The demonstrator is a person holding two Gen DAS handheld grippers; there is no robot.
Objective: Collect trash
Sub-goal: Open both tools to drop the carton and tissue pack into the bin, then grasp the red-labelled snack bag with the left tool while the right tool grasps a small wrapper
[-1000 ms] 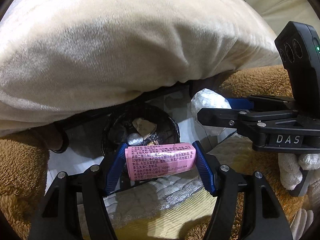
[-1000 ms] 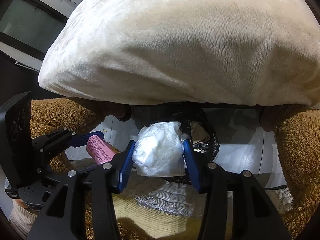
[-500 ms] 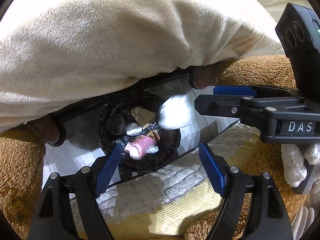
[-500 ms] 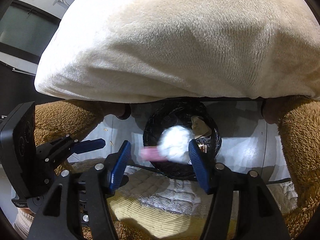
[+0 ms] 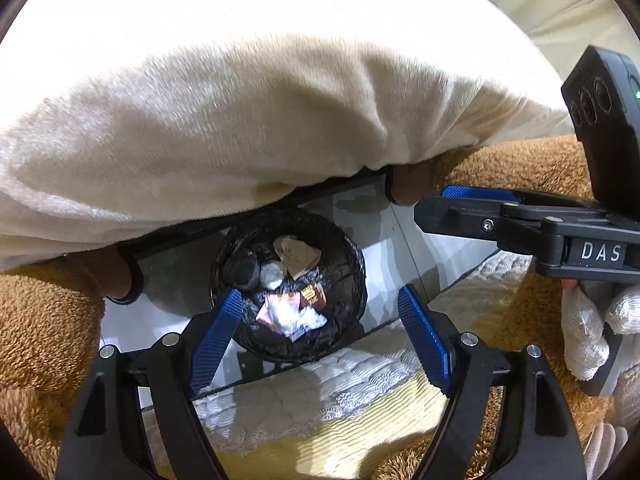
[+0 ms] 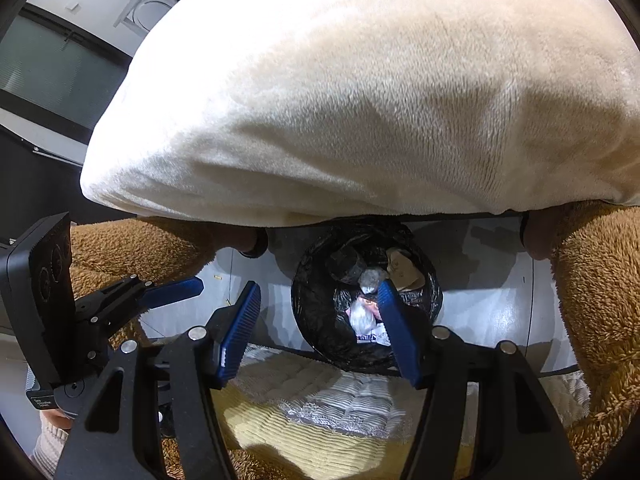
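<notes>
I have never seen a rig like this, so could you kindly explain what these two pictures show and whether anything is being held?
A person holds two hand-held grippers, each with a camera looking along its blue fingers. One picture looks out from the left gripper, the other from the right gripper. Both point down over a bed edge at a black-lined trash bin on the floor. Both sets of jaws have just opened and nothing is between them. A pink wrapper and a white crumpled wad lie in the bin. The gloved hand carries the right gripper. A cream plush cushion fills the top.
</notes>
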